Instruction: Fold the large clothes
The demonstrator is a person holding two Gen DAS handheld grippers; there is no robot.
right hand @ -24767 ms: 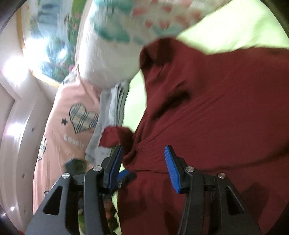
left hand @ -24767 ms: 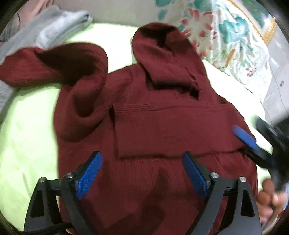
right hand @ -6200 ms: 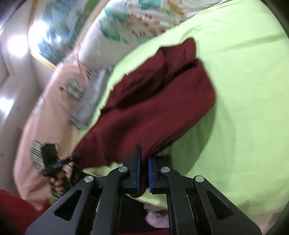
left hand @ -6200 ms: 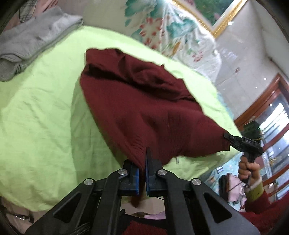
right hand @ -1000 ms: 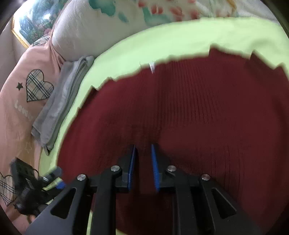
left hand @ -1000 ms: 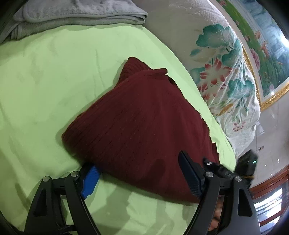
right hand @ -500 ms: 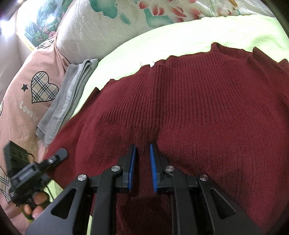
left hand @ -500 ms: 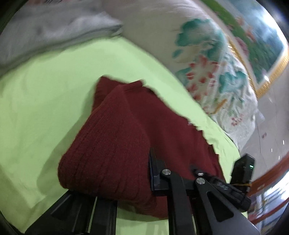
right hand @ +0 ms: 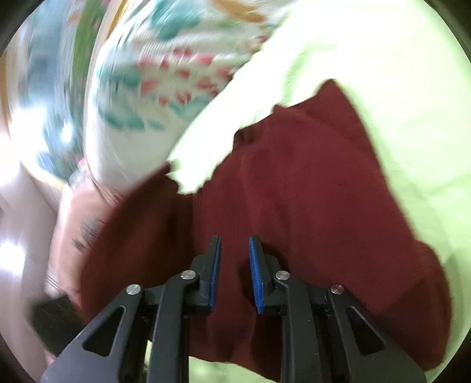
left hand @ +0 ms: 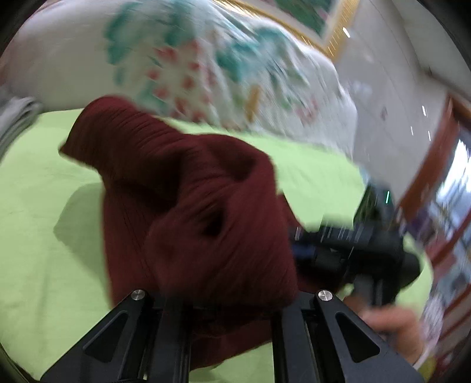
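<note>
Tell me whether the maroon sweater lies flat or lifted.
Lifted: the maroon sweater bunches over the left gripper, its far end on the green sheet.

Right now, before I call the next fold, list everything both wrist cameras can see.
Sweater: one, dark red ribbed knit, bunched and partly lifted over the green sheet, draped across the left gripper's fingers.
Bed sheet: one, light green, under the sweater.
Pillow: one, white with teal and red flower print, behind the sweater at the head of the bed.
Grey garment: one, folded, at the left edge of the left wrist view.
Framed picture: one, gold frame, on the wall above the pillow.
Left gripper: black, fingertips hidden by the sweater, shut on it.
Right gripper: black with blue pads, jaws parted over the sweater, just been opening.
Hand: one, holding the right gripper's handle.
</note>
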